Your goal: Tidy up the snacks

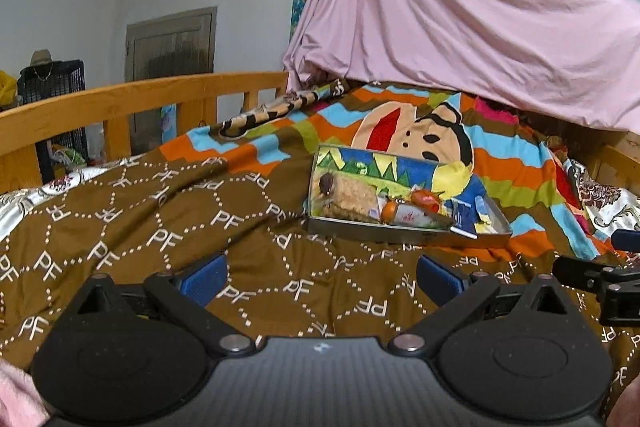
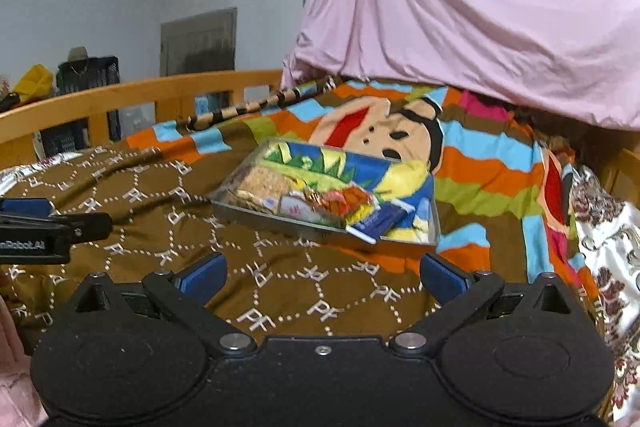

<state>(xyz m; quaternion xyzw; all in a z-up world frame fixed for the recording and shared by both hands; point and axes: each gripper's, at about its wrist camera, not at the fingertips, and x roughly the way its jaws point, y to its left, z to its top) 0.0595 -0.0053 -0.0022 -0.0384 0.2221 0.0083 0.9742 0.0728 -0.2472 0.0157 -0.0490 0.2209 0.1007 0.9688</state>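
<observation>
Indoors, a shallow metal tray (image 1: 404,233) of wrapped snacks (image 1: 404,211) sits on a brown monogrammed bedspread (image 1: 160,227) beside an orange wooden bed rail (image 1: 132,99); the left gripper (image 1: 322,277) and right gripper (image 2: 322,277) hover nearby, jaws wide, empty.

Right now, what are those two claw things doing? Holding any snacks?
Left gripper: open, holding nothing.
Right gripper: open, holding nothing.
The snacks lie in the tray.

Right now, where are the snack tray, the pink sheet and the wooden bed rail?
snack tray (image 1: 400,231), left wrist view, its metal front wall.
pink sheet (image 1: 460,27), left wrist view, middle of the draped cloth.
wooden bed rail (image 2: 132,91), right wrist view, top bar.
</observation>
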